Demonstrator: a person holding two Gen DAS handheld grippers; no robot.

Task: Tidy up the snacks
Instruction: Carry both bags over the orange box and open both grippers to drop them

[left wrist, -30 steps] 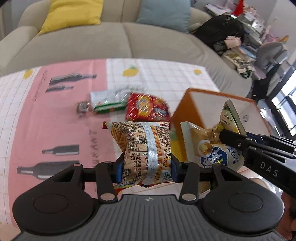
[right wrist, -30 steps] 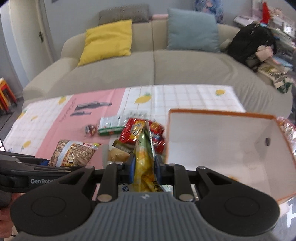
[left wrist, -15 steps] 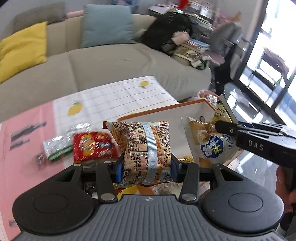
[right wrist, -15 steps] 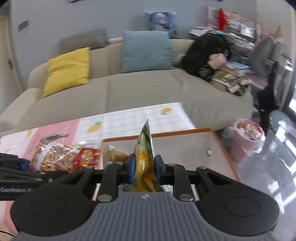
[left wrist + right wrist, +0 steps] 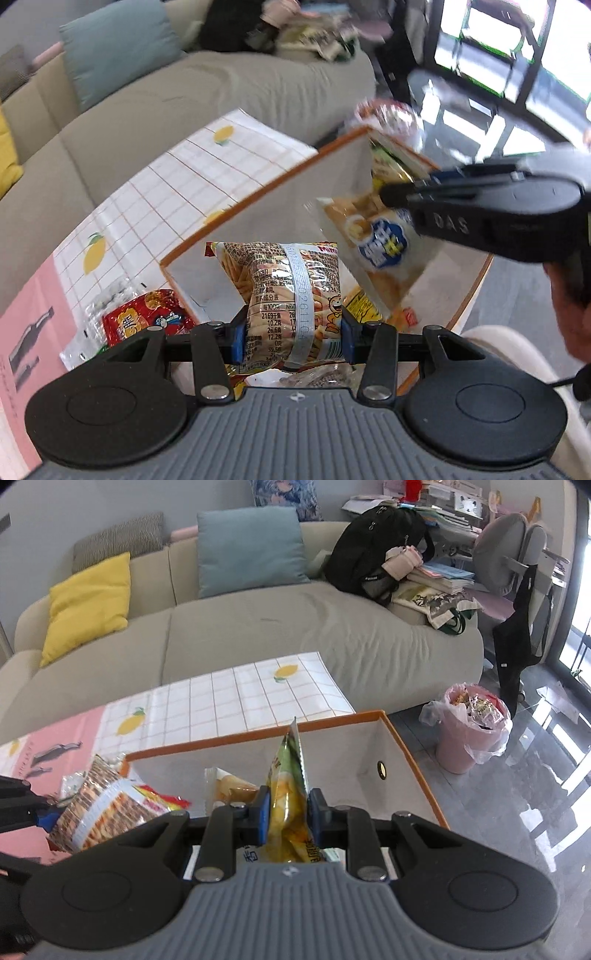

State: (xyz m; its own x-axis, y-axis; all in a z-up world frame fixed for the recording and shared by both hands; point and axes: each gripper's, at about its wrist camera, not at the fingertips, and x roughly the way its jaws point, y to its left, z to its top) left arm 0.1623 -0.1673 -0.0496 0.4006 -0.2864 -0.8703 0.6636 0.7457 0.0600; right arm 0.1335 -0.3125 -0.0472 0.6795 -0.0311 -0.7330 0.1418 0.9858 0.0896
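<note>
My left gripper (image 5: 291, 332) is shut on a bag of stick snacks (image 5: 284, 291) and holds it over the near corner of the orange-rimmed white box (image 5: 258, 206). My right gripper (image 5: 287, 819) is shut on two yellow chip bags (image 5: 286, 794), held over the box (image 5: 413, 760). In the left wrist view the right gripper (image 5: 391, 192) and its chip bags (image 5: 380, 243) hang above the box's open top. The stick snack bag also shows at the left of the right wrist view (image 5: 107, 812).
A red snack pack (image 5: 144, 317) and a clear-wrapped pack (image 5: 110, 299) lie on the checked and pink tablecloth (image 5: 177, 192) left of the box. A sofa (image 5: 258, 627) stands behind the table. A pink bin (image 5: 469, 731) stands on the floor at the right.
Both grippers have swung right with their bags, from over the tablecloth and loose snacks to over the box. Their grips have not changed.
</note>
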